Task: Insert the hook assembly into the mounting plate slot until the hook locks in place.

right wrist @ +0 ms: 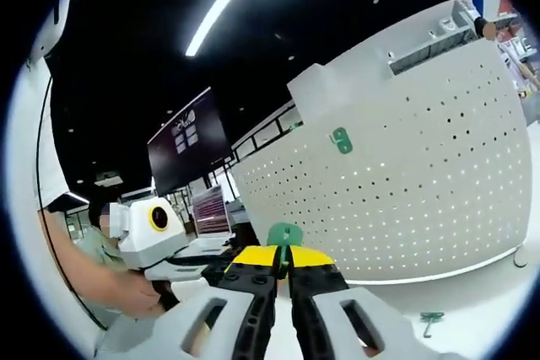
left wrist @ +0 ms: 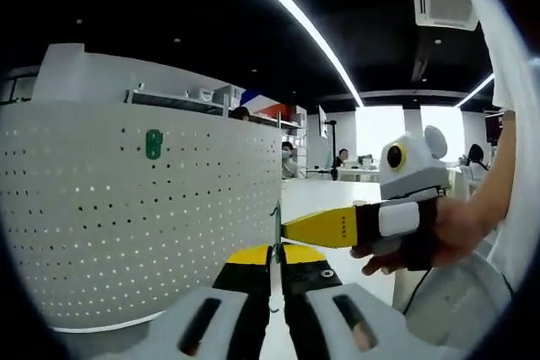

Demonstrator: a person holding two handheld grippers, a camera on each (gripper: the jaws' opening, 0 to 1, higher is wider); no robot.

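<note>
both pairs of fingers stand pinched nearly together: in the right gripper view the right gripper (right wrist: 283, 260) clamps a green hook assembly (right wrist: 284, 234) at its yellow tips, and in the left gripper view the left gripper (left wrist: 274, 257) nips a thin green edge (left wrist: 276, 223), most likely the same part seen edge-on, with the right gripper reaching in from the right so its tip touches it. a spare green hook (right wrist: 431, 319) lies on the white table (right wrist: 472, 309). beyond stands the white perforated mounting plate (left wrist: 126, 233), well apart, with one green hook (left wrist: 153, 143) already seated high on it. my advice: keep both grips firm, square the hook's tabs to a row of holes, press in, then slide until it catches
</note>
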